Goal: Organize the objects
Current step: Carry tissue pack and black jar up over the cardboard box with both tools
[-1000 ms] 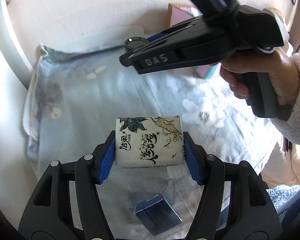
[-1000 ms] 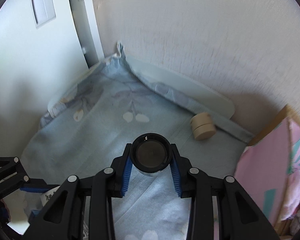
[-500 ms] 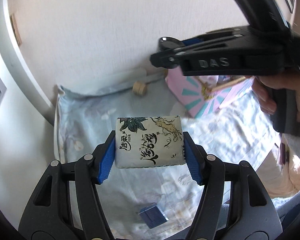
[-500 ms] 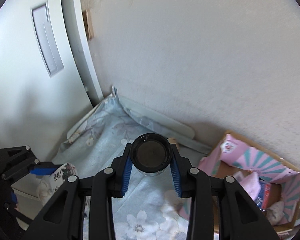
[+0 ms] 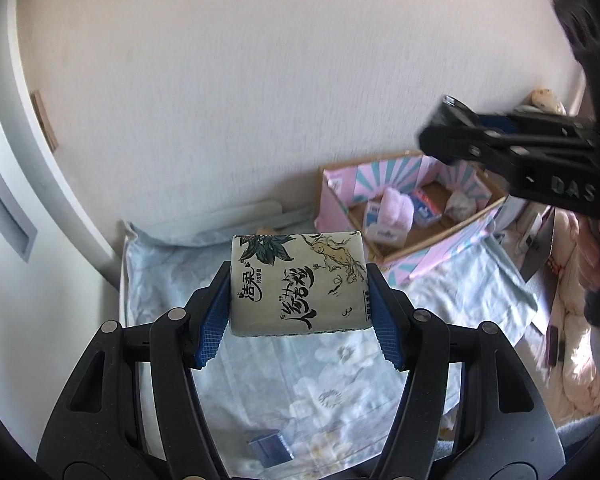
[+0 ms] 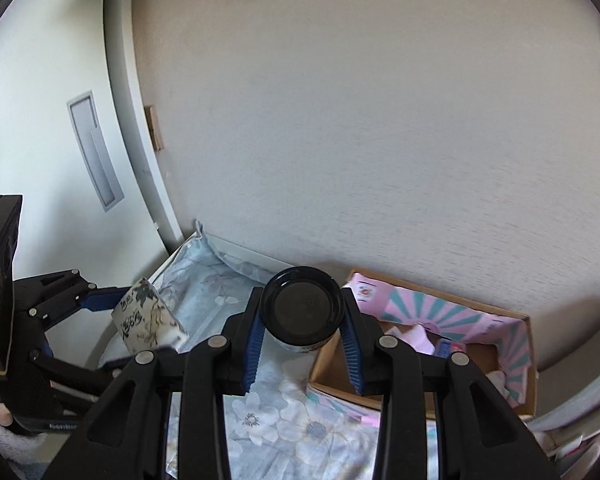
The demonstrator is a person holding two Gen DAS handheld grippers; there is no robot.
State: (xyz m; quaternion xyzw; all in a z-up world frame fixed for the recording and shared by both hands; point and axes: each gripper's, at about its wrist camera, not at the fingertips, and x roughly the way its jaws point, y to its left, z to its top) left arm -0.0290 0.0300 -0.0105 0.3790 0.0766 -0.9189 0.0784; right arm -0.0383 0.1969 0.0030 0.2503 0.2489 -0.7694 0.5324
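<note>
1. The left hand-held gripper is pinching a printed tissue pack between its blue pads, carrying it in the air above the flowered bedsheet.
2. The right hand-held gripper is clamping a dark-lidded jar, hanging near the pink cardboard box.
3. The box is already holding several small items; both carried things are not yet inside, and a small blue box is lying on the sheet, seemingly awaiting collection.

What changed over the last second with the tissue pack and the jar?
Both grippers rose off the floral sheet, bringing the pink box into view. Unchanged: left gripper clamps the tissue pack, right gripper the black-lidded jar.
</note>
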